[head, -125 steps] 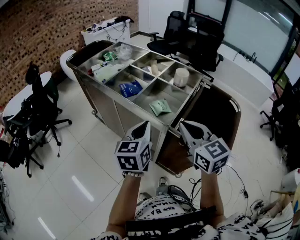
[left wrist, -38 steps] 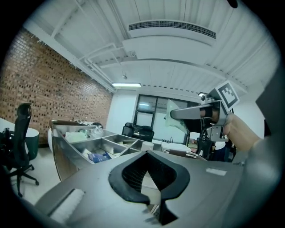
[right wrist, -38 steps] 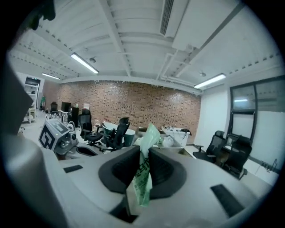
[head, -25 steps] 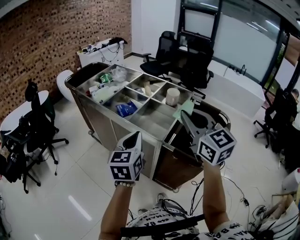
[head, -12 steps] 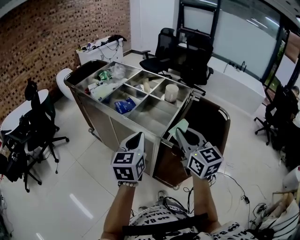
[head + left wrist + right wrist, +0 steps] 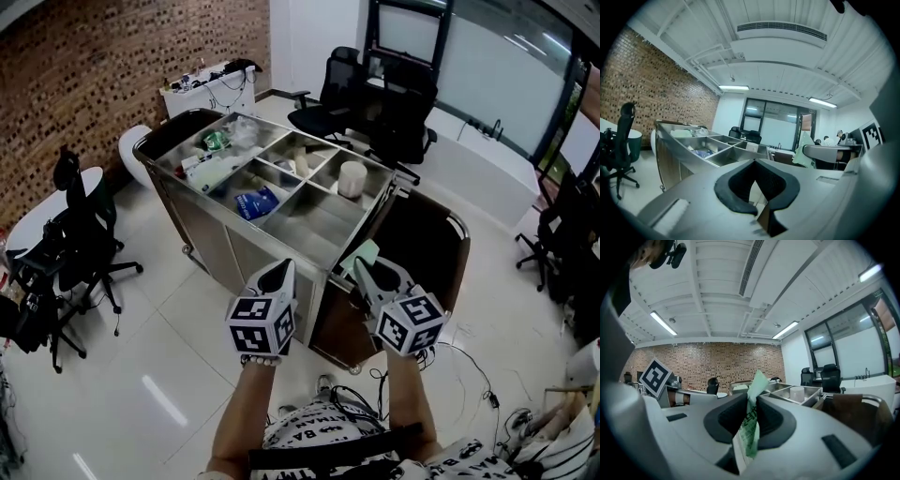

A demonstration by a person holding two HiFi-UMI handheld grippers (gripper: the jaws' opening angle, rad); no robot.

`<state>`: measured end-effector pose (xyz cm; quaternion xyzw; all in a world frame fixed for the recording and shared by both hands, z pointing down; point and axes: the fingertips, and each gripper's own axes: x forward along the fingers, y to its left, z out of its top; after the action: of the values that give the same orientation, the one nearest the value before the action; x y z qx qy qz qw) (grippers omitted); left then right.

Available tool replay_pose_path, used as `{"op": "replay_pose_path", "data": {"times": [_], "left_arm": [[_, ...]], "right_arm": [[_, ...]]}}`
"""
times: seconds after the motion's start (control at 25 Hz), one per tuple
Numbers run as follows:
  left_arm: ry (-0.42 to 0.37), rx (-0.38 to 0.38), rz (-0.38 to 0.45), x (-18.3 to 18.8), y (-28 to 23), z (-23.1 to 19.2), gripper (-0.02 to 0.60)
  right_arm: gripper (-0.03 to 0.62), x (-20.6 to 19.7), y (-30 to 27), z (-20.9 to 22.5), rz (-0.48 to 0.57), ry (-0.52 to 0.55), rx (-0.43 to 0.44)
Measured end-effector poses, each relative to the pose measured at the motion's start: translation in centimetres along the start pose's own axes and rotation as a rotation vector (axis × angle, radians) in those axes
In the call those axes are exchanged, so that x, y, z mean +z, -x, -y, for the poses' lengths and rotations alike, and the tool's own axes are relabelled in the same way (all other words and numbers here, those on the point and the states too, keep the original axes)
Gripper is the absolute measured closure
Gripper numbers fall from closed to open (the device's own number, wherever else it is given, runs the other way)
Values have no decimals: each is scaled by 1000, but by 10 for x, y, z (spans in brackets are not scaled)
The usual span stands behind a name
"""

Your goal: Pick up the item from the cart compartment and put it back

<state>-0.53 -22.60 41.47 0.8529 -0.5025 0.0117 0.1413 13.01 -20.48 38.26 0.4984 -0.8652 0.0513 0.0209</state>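
A pale green packet (image 6: 362,252) (image 6: 752,420) hangs off the stainless cart's (image 6: 246,232) near right corner, pinched in my right gripper (image 6: 361,266) (image 6: 752,398), which is shut on it. It stands upright between the pads in the right gripper view. The cart's nearest compartment (image 6: 309,220) holds nothing. My left gripper (image 6: 284,270) (image 6: 757,162) hovers in front of the cart's near side, jaws shut with nothing between them. The left gripper view also shows the packet (image 6: 805,150) off to its right.
Other compartments hold a blue packet (image 6: 258,202), a white cylinder (image 6: 352,178), a white bag (image 6: 211,161) and a green item (image 6: 217,141). A brown bin (image 6: 422,244) hangs on the cart's right end. Black office chairs (image 6: 84,225) stand left and behind.
The packet, lying in the cart's near compartment five seconds ago, is now held. Over the last second my right gripper dropped and drew back toward me with it. The left gripper barely moved.
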Motion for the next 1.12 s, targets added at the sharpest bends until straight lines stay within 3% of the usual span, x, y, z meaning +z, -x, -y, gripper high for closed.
{"op": "replay_pose_path", "data": {"times": [1.12], "left_arm": [[38,40,-9,-3,-15,-24,580]], "right_arm": [[530,-10,-37,-6,-56,26,68]]}}
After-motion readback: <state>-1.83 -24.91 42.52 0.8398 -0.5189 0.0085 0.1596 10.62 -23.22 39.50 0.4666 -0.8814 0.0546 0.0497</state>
